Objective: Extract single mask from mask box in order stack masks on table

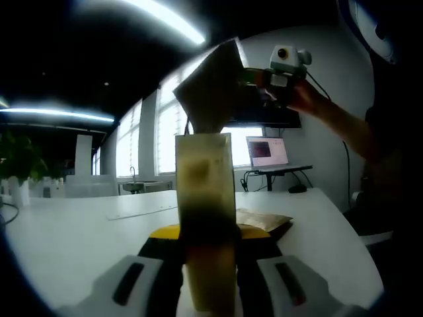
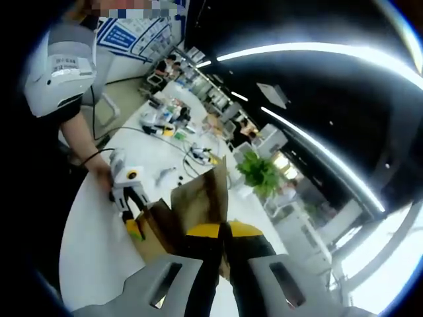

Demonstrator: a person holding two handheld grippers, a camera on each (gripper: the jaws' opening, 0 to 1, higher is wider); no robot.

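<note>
In the left gripper view my left gripper (image 1: 210, 264) is shut on a tall tan mask box (image 1: 206, 198) standing upright above the white table (image 1: 73, 231). Above the box's open top, a brown wrapped mask (image 1: 215, 89) hangs tilted from my right gripper (image 1: 264, 79), held by a hand (image 1: 310, 99); its lower corner meets the box top. A brown stack of masks (image 1: 263, 220) lies on the table behind the box. In the right gripper view my right gripper (image 2: 221, 247) is shut on the brown mask (image 2: 201, 195), with the left gripper (image 2: 125, 188) and box (image 2: 155, 234) below left.
A laptop (image 1: 268, 152) and dark monitor (image 1: 264, 119) stand at the table's far end. The person's body (image 1: 390, 165) is at the right. Cables and small clutter (image 2: 172, 125) lie farther along the table, with a green plant (image 2: 261, 172) beyond.
</note>
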